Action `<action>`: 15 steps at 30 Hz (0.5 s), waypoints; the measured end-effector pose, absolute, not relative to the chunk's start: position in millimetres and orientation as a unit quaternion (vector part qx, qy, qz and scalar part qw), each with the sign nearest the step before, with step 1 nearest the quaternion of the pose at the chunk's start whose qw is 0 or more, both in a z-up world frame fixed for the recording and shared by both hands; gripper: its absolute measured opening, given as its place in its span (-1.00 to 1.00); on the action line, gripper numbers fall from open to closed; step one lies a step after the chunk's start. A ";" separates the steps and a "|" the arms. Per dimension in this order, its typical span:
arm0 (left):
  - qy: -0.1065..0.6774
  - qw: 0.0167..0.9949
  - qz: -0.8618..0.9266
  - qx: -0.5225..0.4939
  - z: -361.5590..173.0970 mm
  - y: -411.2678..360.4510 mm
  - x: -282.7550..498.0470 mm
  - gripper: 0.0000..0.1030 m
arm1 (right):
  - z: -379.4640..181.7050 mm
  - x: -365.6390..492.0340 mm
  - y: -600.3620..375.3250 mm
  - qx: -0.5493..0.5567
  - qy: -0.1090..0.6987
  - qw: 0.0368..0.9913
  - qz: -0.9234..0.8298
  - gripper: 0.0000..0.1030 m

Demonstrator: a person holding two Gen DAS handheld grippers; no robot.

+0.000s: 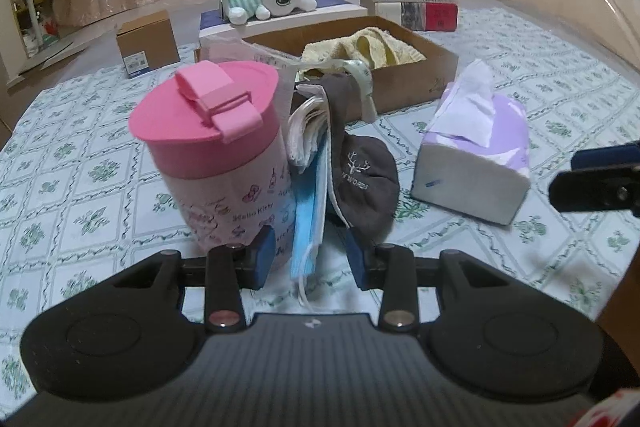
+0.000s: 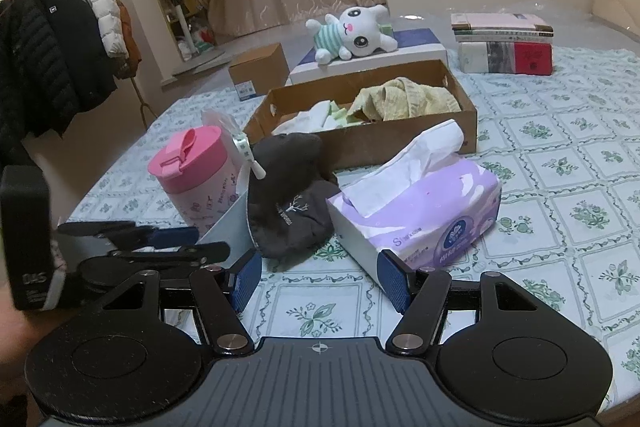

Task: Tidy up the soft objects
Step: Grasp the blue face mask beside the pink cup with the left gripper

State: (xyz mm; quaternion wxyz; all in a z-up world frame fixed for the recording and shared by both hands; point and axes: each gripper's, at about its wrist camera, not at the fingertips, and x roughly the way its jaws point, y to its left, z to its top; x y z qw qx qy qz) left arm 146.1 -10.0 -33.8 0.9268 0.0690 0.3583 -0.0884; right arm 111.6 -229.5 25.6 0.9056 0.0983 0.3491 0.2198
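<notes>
Left gripper (image 1: 308,259) | open | blue masks (image 1: 308,227) between pads, touching neither

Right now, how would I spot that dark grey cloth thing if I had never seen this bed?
Start at the open cardboard box in the middle of the flower-patterned bedspread. Just in front of it, between the pink-lidded cup and the purple tissue pack, slumps the dark grey cloth. It alone is dark, and carries a small white antler emblem.

pink cup (image 1: 216,155) crowding left of masks (image 1: 308,187), tissue pack (image 1: 472,155) right, bare cloth (image 1: 520,267) beyond
</notes>
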 end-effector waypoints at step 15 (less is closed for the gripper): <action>0.395 0.912 -0.101 0.046 -34.2 12.6 105.5 -0.99 | 24.6 106.9 -225.3 0.103 0.351 0.903 0.225 0.24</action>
